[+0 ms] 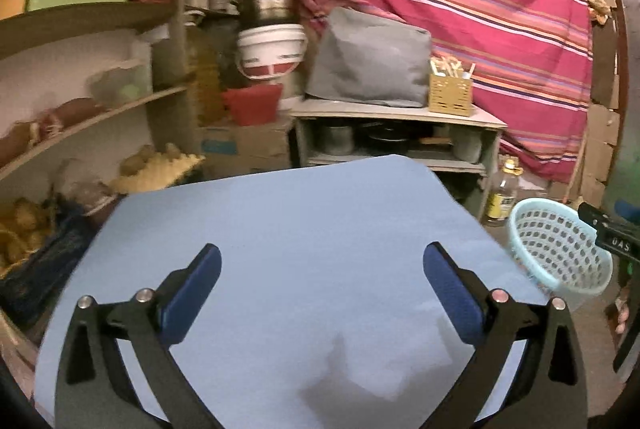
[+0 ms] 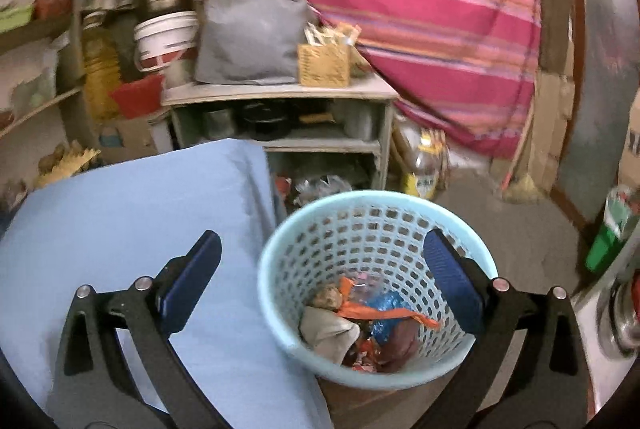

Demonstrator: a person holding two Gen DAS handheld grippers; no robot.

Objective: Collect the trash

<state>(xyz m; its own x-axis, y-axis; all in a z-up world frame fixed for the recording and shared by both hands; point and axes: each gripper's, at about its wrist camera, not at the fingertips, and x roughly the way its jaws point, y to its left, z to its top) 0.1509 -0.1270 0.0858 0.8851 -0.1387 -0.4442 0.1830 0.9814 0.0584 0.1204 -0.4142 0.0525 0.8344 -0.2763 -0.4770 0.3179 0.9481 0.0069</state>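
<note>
Now both grippers gape with nothing between them: the left gripper (image 1: 322, 271) over the bare blue table (image 1: 280, 229), the right gripper (image 2: 322, 261) above the basket (image 2: 280, 253) just right of it, trash (image 2: 360, 325) inside.

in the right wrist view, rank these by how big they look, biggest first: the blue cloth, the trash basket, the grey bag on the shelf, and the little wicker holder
1. Blue cloth
2. Trash basket, though it is nearest the camera, which inflates it
3. Grey bag
4. Wicker holder
</note>
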